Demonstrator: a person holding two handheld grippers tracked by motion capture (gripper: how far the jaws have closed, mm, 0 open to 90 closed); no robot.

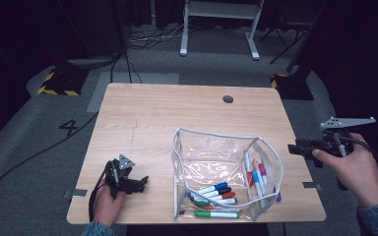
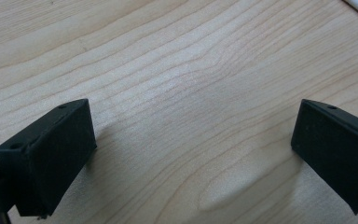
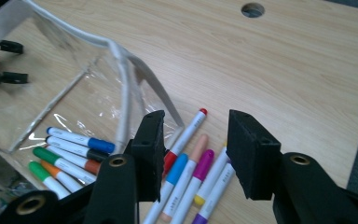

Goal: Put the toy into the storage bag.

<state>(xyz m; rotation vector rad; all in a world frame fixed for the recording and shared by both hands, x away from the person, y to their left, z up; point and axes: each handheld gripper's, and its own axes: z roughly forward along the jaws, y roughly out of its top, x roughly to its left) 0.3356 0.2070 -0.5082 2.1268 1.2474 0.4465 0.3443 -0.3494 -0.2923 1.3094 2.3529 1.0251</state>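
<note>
Markers (image 1: 216, 195) lie lower centre of high view, six in clear pouch (image 1: 221, 169), about five at its right wall. Left gripper (image 1: 140, 183) parked lower left; right gripper (image 1: 295, 148) hovers right.

Left gripper view: jaws wide apart over bare table (image 2: 177, 88), idle.

Right gripper view: jaws apart, nothing between, aimed at loose markers (image 3: 191, 168) for pickup.

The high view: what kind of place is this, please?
Probably a recording studio or lab. A wooden table stands on grey carpet among dark curtains, with cables on the floor, yellow-black hazard tape and a painted number 4.
</note>
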